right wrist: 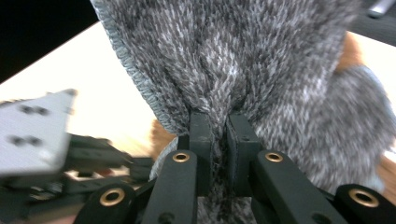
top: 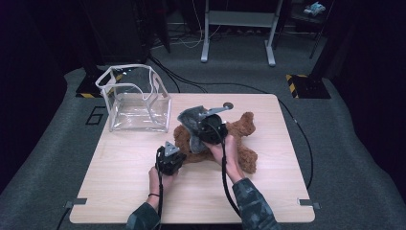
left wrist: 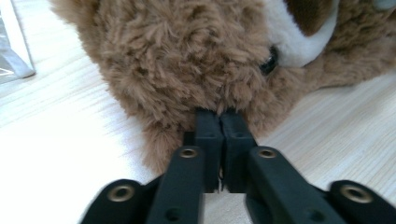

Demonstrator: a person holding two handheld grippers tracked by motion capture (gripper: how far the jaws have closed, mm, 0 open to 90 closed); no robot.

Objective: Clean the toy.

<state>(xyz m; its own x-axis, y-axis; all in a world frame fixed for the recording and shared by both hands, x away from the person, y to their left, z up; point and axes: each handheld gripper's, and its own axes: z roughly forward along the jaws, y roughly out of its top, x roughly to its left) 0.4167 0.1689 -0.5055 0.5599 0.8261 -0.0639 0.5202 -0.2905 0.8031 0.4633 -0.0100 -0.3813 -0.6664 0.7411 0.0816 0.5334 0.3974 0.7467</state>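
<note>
A brown teddy bear (top: 242,132) lies in the middle of the wooden table (top: 134,191). In the left gripper view its fur (left wrist: 187,51) is close up, with a white muzzle at the upper right. My left gripper (left wrist: 219,114) is shut, its tips pinching a tuft of that fur; from above it (top: 174,152) sits at the bear's near left side. My right gripper (right wrist: 219,116) is shut on a grey knitted garment (right wrist: 233,46), bunched between its jaws. In the high view that garment (top: 191,117) hangs over the bear's left part, held by the right gripper (top: 203,127).
A clear plastic box with a white frame (top: 136,98) stands at the table's far left corner; its edge (left wrist: 11,51) appears in the left gripper view. Cables trail from both grippers toward the near edge. Bare tabletop lies to the left and front.
</note>
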